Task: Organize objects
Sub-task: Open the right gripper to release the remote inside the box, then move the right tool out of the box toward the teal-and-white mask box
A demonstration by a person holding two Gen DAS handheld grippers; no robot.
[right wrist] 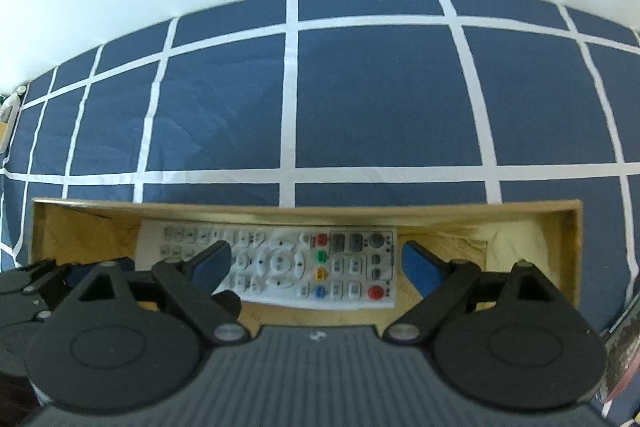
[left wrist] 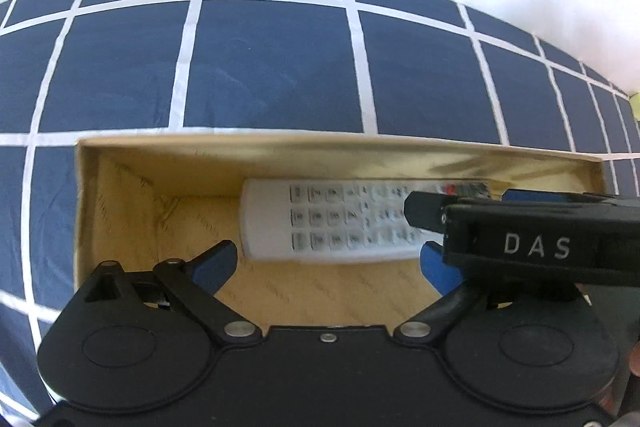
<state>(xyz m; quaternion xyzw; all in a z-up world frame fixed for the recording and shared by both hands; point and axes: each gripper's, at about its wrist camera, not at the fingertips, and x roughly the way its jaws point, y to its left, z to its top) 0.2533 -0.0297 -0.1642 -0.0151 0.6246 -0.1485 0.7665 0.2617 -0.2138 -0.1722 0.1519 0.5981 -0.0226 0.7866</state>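
The right gripper [right wrist: 316,263] hangs wide over the box [right wrist: 568,227], holding nothing; the remote [right wrist: 280,259] lies inside it (release looks done). The left gripper [left wrist: 328,259] is wide and empty too. Next: lift clear, find another object.

Bright even light, overexposed white background, fisheye-bent edges, left view slightly blurred

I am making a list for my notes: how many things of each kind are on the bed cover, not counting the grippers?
Remote control: 1
Cardboard box: 1
Total: 2
The remote control lies inside the box.
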